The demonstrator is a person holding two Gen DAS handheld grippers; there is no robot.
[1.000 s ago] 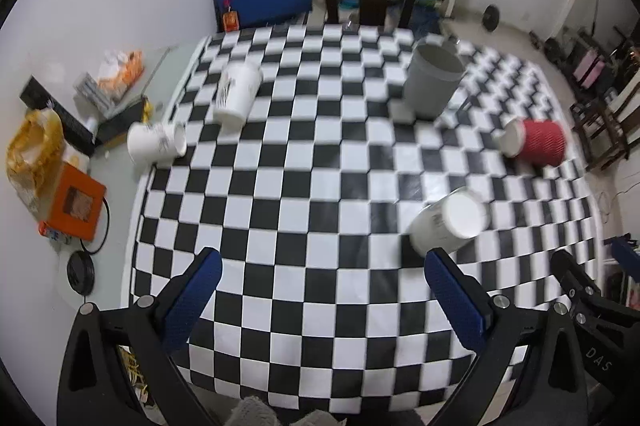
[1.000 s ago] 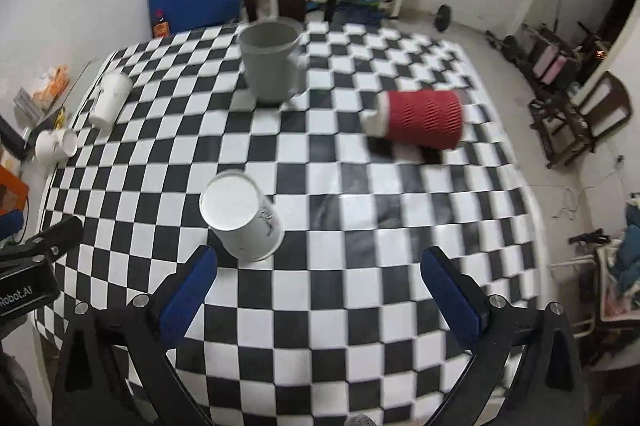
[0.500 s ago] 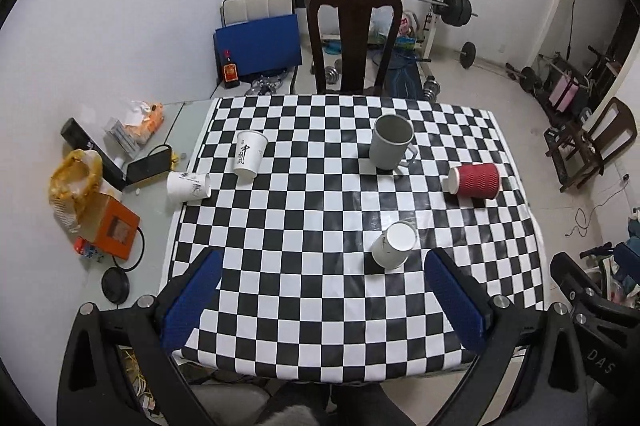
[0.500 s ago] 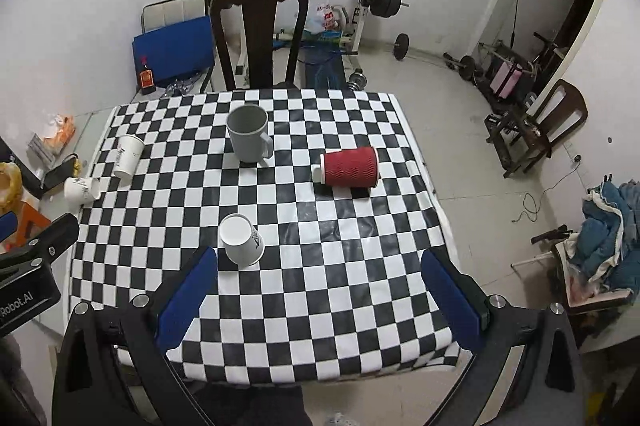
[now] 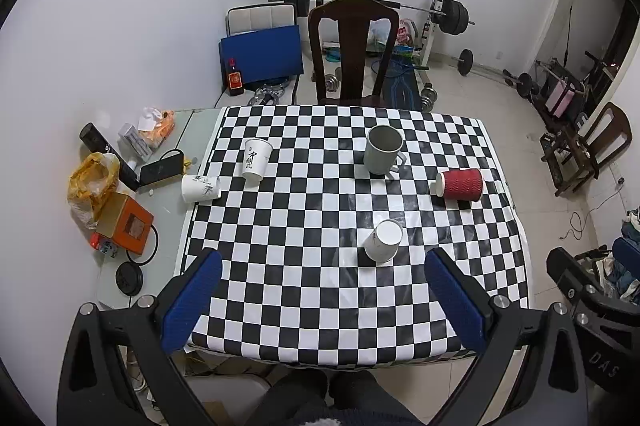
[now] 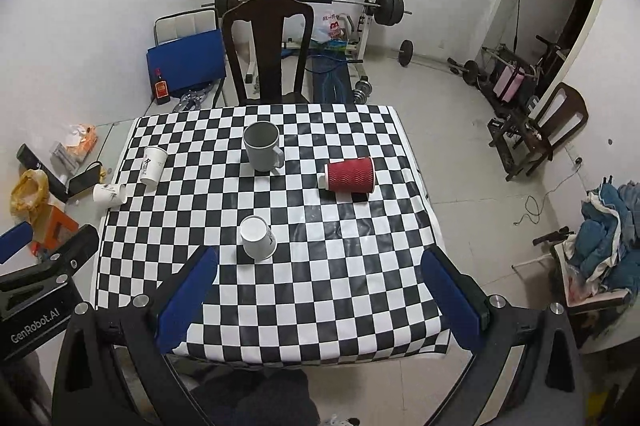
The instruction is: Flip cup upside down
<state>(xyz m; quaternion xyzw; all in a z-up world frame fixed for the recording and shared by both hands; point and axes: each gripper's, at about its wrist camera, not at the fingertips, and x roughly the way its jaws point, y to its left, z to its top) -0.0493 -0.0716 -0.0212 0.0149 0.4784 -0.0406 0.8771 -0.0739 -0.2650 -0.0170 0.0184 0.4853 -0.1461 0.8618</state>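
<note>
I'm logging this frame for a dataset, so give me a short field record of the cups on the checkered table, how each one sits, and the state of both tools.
surface: checkered table
white paper cup, near: upside down, base on top
gray mug: upright, mouth open upward
red cup: lying on its side
white printed cup, far left: mouth up, looks upright
white cup off the cloth: on its side at the cloth's left edge
left tool: open, empty, held above the table
right tool: open, empty, held above the table
</note>
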